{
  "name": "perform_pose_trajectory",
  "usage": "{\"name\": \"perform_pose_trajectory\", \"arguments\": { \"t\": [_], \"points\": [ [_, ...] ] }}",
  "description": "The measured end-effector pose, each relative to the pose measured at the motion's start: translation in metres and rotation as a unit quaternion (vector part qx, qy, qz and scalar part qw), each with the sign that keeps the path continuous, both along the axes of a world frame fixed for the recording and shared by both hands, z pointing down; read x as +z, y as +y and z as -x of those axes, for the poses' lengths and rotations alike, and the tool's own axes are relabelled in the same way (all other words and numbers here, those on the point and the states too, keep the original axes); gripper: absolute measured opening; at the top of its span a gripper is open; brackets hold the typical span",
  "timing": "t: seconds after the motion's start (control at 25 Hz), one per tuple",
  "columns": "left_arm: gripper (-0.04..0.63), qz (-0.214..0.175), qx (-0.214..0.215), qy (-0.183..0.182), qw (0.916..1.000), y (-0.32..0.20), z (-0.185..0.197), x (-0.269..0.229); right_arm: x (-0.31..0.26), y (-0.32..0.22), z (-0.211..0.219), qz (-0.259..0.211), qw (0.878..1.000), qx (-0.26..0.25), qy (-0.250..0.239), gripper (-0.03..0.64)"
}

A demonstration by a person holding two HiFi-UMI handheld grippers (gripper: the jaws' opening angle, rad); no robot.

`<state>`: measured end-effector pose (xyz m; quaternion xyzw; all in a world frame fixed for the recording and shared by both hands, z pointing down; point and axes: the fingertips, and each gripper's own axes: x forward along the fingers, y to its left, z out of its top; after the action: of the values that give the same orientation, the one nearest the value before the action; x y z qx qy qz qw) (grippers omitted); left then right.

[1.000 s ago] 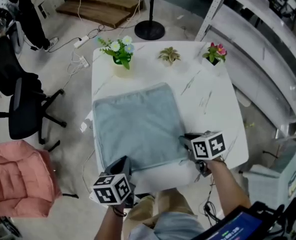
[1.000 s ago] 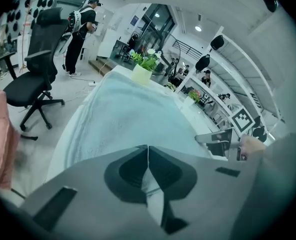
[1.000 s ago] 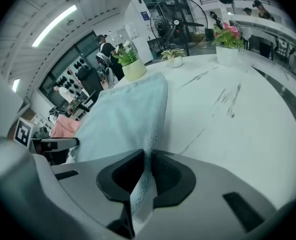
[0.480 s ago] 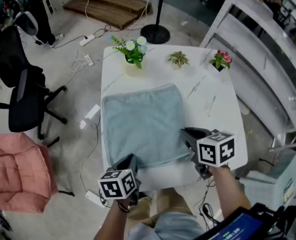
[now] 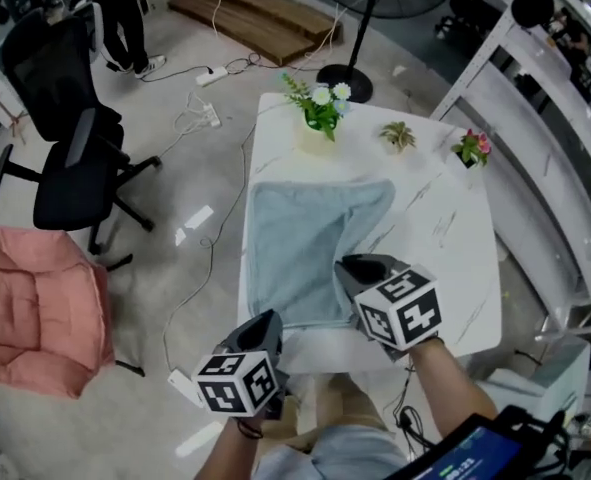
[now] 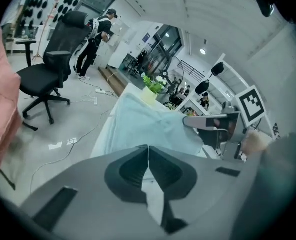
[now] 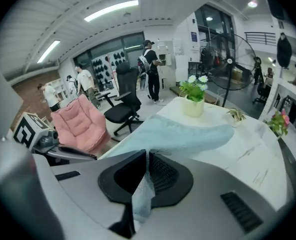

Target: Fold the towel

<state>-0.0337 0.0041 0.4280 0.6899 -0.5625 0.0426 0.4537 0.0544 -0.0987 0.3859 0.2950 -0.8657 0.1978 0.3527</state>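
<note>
A pale blue towel (image 5: 300, 243) lies on the white marble-look table (image 5: 445, 258). Its near right part is lifted and drawn in over the rest. My right gripper (image 5: 347, 266) is above the towel's near edge; its jaws have just been closing and now pinch the towel's corner. In the right gripper view the cloth (image 7: 183, 134) runs from the shut right gripper (image 7: 146, 156) towards the table's far end. My left gripper (image 5: 268, 320) is at the near left corner. In the left gripper view the left gripper (image 6: 148, 151) is shut with a strip of towel (image 6: 142, 124) caught between the pads.
A pot of white flowers (image 5: 320, 118), a small green plant (image 5: 399, 136) and a pink-flowered pot (image 5: 472, 148) stand along the table's far edge. A black office chair (image 5: 70, 158) and a pink cushion (image 5: 30, 308) stand to the left. Cables lie on the floor.
The right gripper has risen and moved left over the towel with the near right corner, which narrows the towel's outline. The left gripper has lifted a little at the near left corner.
</note>
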Motion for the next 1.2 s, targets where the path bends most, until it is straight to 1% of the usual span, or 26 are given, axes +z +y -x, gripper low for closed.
{"name": "perform_pose_trajectory", "arguments": {
  "t": [0.2,0.44,0.68,0.84,0.92,1.0,1.08,1.12,1.2],
  "points": [
    [0.011,-0.008,-0.045,0.004,0.9989,0.033,0.034,-0.011,0.014,0.017,0.056,-0.004,0.998,-0.055,0.02,0.037],
    [0.011,0.002,-0.094,0.014,0.9955,0.068,0.069,0.0,0.04,0.034,0.109,0.005,0.994,-0.098,0.044,0.038],
    [0.011,0.011,-0.118,0.027,0.9926,0.092,0.082,0.014,0.081,0.042,0.126,0.013,0.99,-0.113,0.087,0.038],
    [0.011,0.011,-0.124,0.036,0.9916,0.099,0.082,0.017,0.1,0.046,0.132,0.017,0.987,-0.124,0.102,0.038],
    [0.011,0.01,-0.123,0.039,0.9915,0.099,0.079,0.017,0.104,0.049,0.137,0.016,0.985,-0.138,0.099,0.051],
    [0.011,0.01,-0.12,0.039,0.992,0.099,0.075,0.017,0.102,0.052,0.141,0.03,0.984,-0.152,0.086,0.07],
    [0.011,0.009,-0.115,0.038,0.9926,0.097,0.07,0.015,0.09,0.057,0.143,0.054,0.984,-0.161,0.059,0.138],
    [0.011,0.007,-0.112,0.036,0.9931,0.095,0.068,0.012,0.082,0.06,0.144,0.063,0.984,-0.163,0.043,0.162],
    [0.011,0.0,-0.105,0.031,0.994,0.089,0.064,0.005,0.064,0.062,0.145,0.08,0.983,-0.166,0.008,0.178]
  ]
}}
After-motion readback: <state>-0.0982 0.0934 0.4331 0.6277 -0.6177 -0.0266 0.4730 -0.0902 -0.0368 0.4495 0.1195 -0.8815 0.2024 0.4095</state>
